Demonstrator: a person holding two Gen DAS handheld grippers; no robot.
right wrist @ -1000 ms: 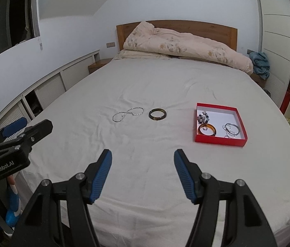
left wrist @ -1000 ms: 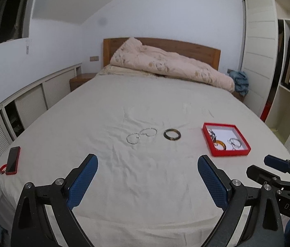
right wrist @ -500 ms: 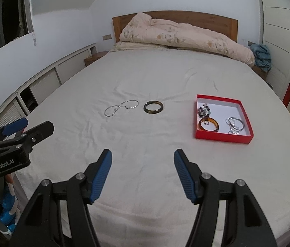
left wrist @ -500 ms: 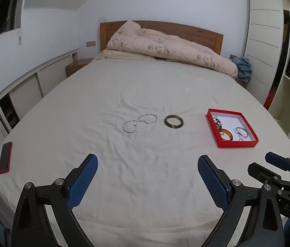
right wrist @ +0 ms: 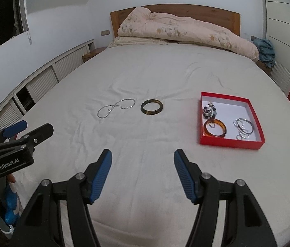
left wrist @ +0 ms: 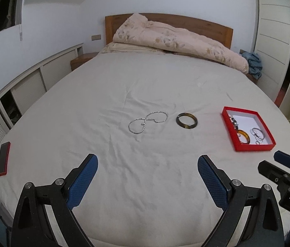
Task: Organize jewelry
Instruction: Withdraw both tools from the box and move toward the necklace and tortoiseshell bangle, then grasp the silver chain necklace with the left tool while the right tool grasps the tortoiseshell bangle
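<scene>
A silver chain necklace [left wrist: 147, 121] [right wrist: 116, 108] lies looped on the white bed sheet, with a dark bangle [left wrist: 186, 120] [right wrist: 151, 107] just right of it. Further right sits a red box [left wrist: 254, 147] [right wrist: 230, 144] holding an amber bangle [right wrist: 214, 130], a beaded piece [right wrist: 209, 111] and silver rings [right wrist: 243, 126]. My left gripper [left wrist: 147, 169] hangs open over the near sheet, short of the necklace. My right gripper [right wrist: 142, 164] is open too, nothing between its blue pads, short of the dark bangle.
A red phone [left wrist: 3, 159] lies near the bed's left edge. A rumpled floral duvet [left wrist: 177, 41] is piled at the wooden headboard. Low white cabinets [left wrist: 27, 86] run along the left wall; a wardrobe [left wrist: 274, 30] stands on the right.
Both grippers have moved forward and lower over the bed, so the necklace, bangle and red box appear nearer and larger. Neither gripper's jaws have changed.
</scene>
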